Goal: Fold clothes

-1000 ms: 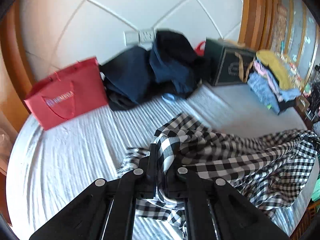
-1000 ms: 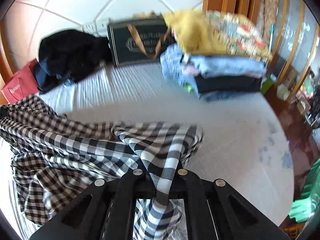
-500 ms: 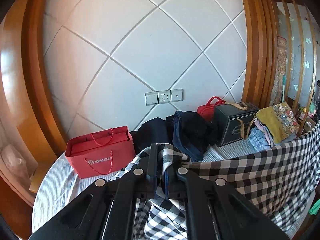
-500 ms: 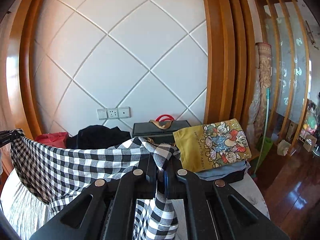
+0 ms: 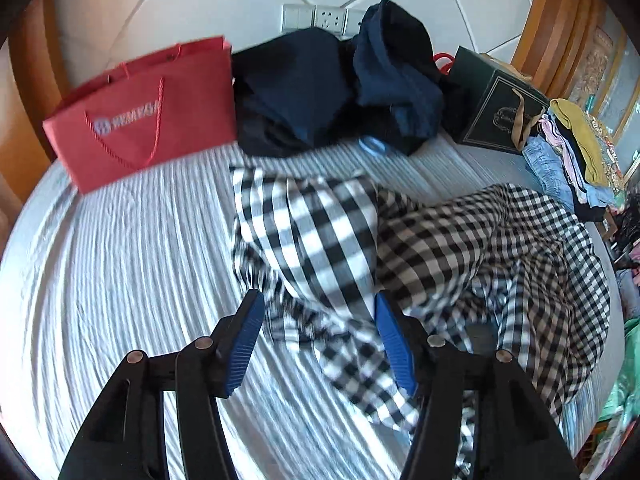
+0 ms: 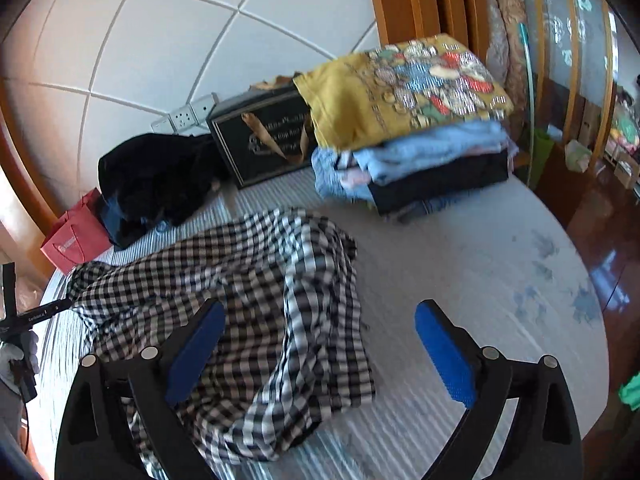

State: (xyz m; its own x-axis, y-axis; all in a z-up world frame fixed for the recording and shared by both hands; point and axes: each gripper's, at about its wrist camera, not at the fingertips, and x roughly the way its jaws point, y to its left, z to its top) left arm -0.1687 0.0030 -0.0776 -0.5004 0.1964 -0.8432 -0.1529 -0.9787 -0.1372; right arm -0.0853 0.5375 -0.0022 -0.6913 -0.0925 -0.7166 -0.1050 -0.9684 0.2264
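Both hand-held grippers I run stand open, holding nothing: left hand-held gripper (image 5: 320, 340) and right hand-held gripper (image 6: 320, 354), blue pads (image 5: 244, 340) spread wide. I see the checked shirt (image 5: 420, 264) lying crumpled on the striped bed (image 5: 120, 264), between and ahead of both. 1 red bag (image 5: 140, 116), dark clothes (image 5: 320, 92) and 1 folded stack (image 6: 420, 132) sit at the bed's far side.

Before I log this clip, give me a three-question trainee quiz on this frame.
1. True or false: the left tool grips the checked garment.
2. What tops the folded stack? A) yellow printed top B) red bag C) dark box
3. Fill in: the red bag stands on the ___ by the wall.

Key: 1 false, both the left and the right tool are open; 2 A; 3 bed.
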